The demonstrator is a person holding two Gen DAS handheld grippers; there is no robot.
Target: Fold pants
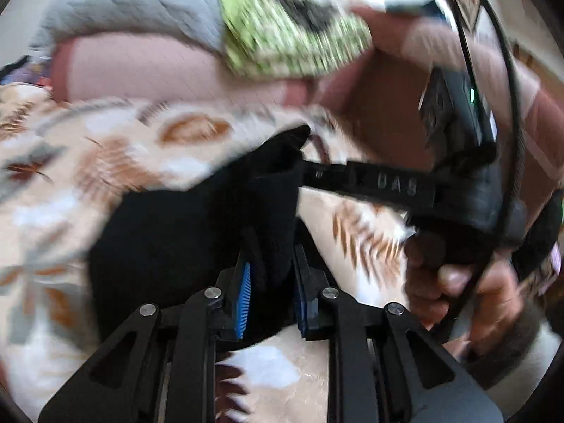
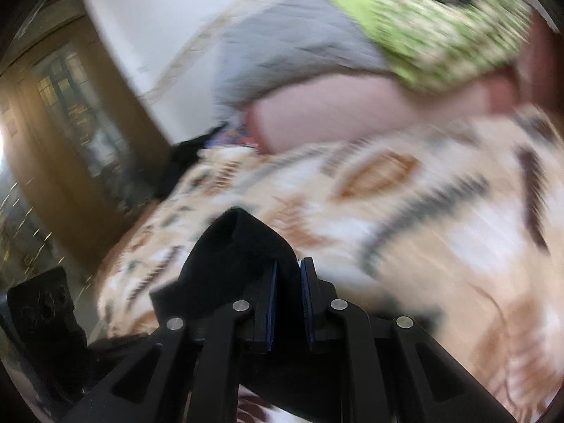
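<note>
The black pants (image 1: 169, 239) hang lifted over a patterned bedspread (image 1: 105, 162). My left gripper (image 1: 271, 299) is shut on a bunched fold of the black cloth between its blue pads (image 1: 244, 299). In the left wrist view my right gripper (image 1: 306, 172) comes in from the right, held by a hand (image 1: 454, 282), with its tip at the pants' upper edge. In the right wrist view my right gripper (image 2: 288, 299) is shut on a peak of the black pants (image 2: 239, 257). Both views are blurred by motion.
At the bed's far side lie a pink pillow (image 1: 148, 70), a grey quilt (image 1: 134, 7) and a green patterned cloth (image 1: 292, 35). A brown wooden door (image 2: 70, 112) stands left of the bed. A black object (image 2: 42, 310) sits low at the left. Cables (image 1: 507, 112) hang by the right hand.
</note>
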